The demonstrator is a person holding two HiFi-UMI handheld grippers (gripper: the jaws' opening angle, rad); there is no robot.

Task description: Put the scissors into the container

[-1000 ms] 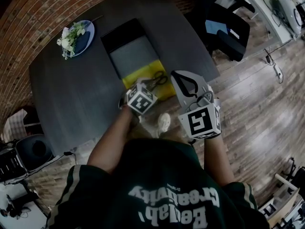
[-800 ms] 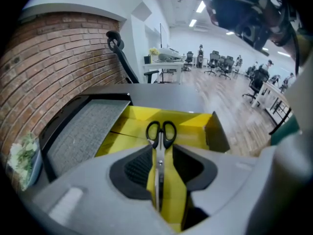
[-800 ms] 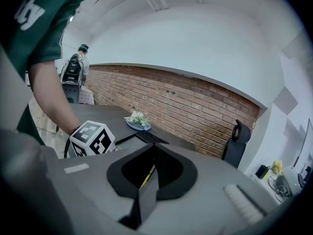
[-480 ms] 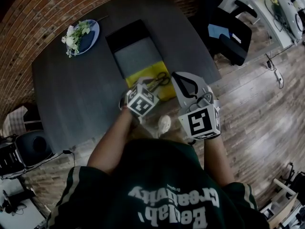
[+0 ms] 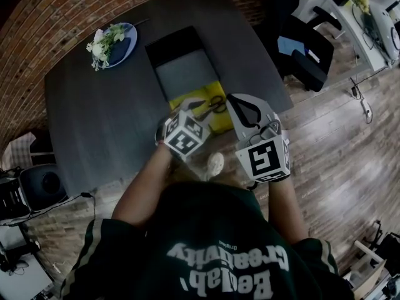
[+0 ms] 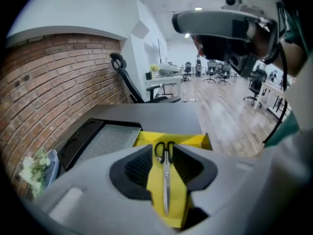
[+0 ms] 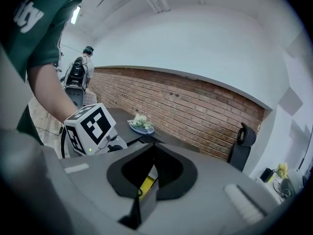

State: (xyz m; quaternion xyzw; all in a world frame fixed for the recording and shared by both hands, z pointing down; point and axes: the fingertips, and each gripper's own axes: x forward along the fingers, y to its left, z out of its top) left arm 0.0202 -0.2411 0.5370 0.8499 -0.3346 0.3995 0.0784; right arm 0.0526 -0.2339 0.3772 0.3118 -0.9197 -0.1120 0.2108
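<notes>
The only writing in view is the white lettering across the back of the person's dark green shirt [image 5: 215, 255]. It sits upside down in the head view and is too distorted to read with any certainty. The cubes on both tools carry black-and-white square markers, not words. The scissors [image 6: 166, 177] have two black loop handles and slim, bright metal blades that are closed together. They lie flat on the floor of a yellow container [image 6: 195, 141], just below and straight ahead of the left hand-held gripper [image 6: 164, 155]. The handles point away from it and the blade tips point back toward it. That gripper's jaws stand wide apart and frame the scissors in the gap without touching them. The right hand-held gripper [image 7: 150, 173] hangs just to the right of the left one, near the container's right edge. Its jaws are closed to a thin slit and hold nothing. Beyond the yellow container, farther from both tools, a black tray [image 6: 80, 138] with a grey inside rests on the dark worktop [image 5: 106, 117]. A blue plate of white flowers [image 5: 115, 42] sits off to the left of the tray.
</notes>
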